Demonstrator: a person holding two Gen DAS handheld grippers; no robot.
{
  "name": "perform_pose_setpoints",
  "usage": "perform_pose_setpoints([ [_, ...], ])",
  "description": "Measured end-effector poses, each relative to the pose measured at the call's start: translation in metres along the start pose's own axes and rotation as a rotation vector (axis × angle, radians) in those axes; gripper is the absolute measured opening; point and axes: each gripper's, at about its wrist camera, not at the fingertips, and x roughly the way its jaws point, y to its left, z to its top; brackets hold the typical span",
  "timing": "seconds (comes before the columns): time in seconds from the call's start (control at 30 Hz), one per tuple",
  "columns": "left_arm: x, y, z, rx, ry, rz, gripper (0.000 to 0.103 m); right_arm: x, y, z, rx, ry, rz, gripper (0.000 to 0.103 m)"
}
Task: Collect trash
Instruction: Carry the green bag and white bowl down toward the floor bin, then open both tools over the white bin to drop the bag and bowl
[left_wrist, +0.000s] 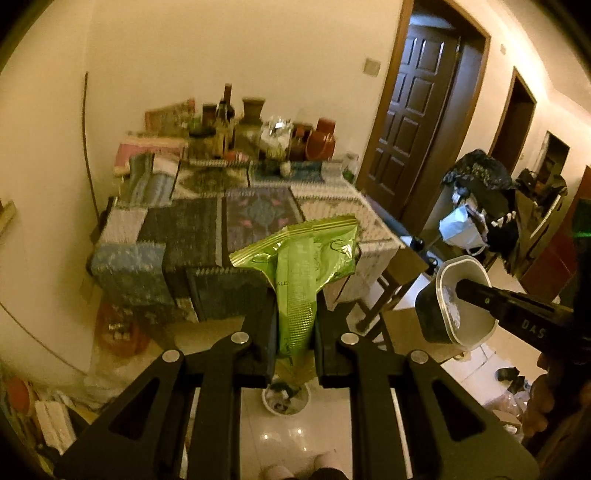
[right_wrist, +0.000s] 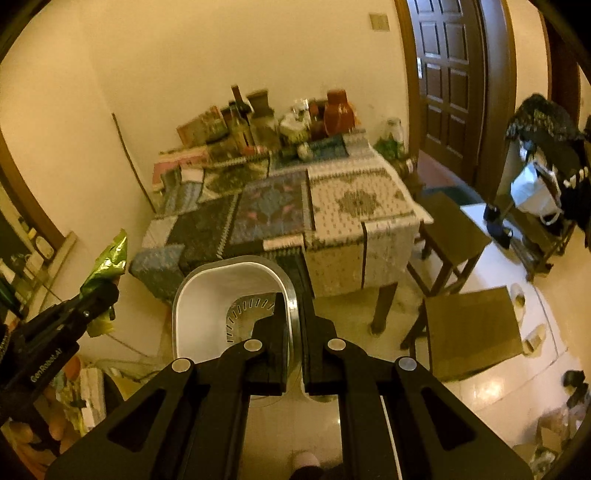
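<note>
**Both hands loaded, standing off from the table**

My left gripper (left_wrist: 293, 325) is clenched on a green foil snack wrapper (left_wrist: 306, 258), the fingers (left_wrist: 262, 332) pinching its lower half so the crumpled top fans upward, clear of the camera. Held upright like this, the wrapper stays taut in the grip instead of flopping, and I can see past it to the patchwork-covered surface (left_wrist: 207, 221).

My right gripper (right_wrist: 294, 332) is closed on the wall of a white plastic food container (right_wrist: 207, 295): one finger sits inside, the other outside, clamping the rim on its right side. That edge grip looks chosen because the tub is too wide to span. Its open mouth faces the right wrist camera. It appears empty apart from a ribbed pattern on its base.

Both pieces of trash are in the air, well apart from each other, in front of the surface and above the tiled floor (left_wrist: 291, 443). Directly below the wrapper I see a small round white bin (left_wrist: 286, 400) with dark contents. I judge it the likely drop point. The far end of the surface holds bottles (left_wrist: 226, 114) and jars.
</note>
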Motion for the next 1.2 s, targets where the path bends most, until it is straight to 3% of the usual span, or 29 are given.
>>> perform_pose_setpoints([
  [0.3, 0.097, -0.008, -0.045, -0.035, 0.130, 0.050, 0.015, 0.084, -0.041, -0.034, -0.008, 0.149, -0.024, 0.005],
  [0.5, 0.173, -0.010, -0.089, -0.026, 0.203, 0.039, 0.015, 0.159, -0.068, -0.065, -0.038, 0.242, -0.042, 0.005],
  [0.7, 0.256, 0.013, -0.154, -0.086, 0.290, 0.057, 0.015, 0.246, -0.078, -0.108, -0.071, 0.319, -0.043, 0.005],
  [1.0, 0.347, 0.066, -0.251, -0.173, 0.406, 0.098, 0.015, 0.366, -0.077, -0.185, -0.078, 0.419, 0.004, 0.006],
  [1.07, 0.363, 0.074, -0.266, -0.175, 0.417, 0.111, 0.015, 0.384, -0.080, -0.198, -0.038, 0.442, 0.097, 0.010],
  [1.1, 0.369, 0.077, -0.272, -0.175, 0.421, 0.116, 0.015, 0.390, -0.082, -0.202, -0.023, 0.459, 0.119, 0.024],
  [1.13, 0.378, 0.081, -0.279, -0.177, 0.426, 0.117, 0.015, 0.397, -0.083, -0.207, -0.008, 0.474, 0.126, 0.044],
  [1.2, 0.387, 0.083, -0.285, -0.182, 0.433, 0.115, 0.015, 0.403, -0.086, -0.214, 0.002, 0.465, 0.106, 0.053],
])
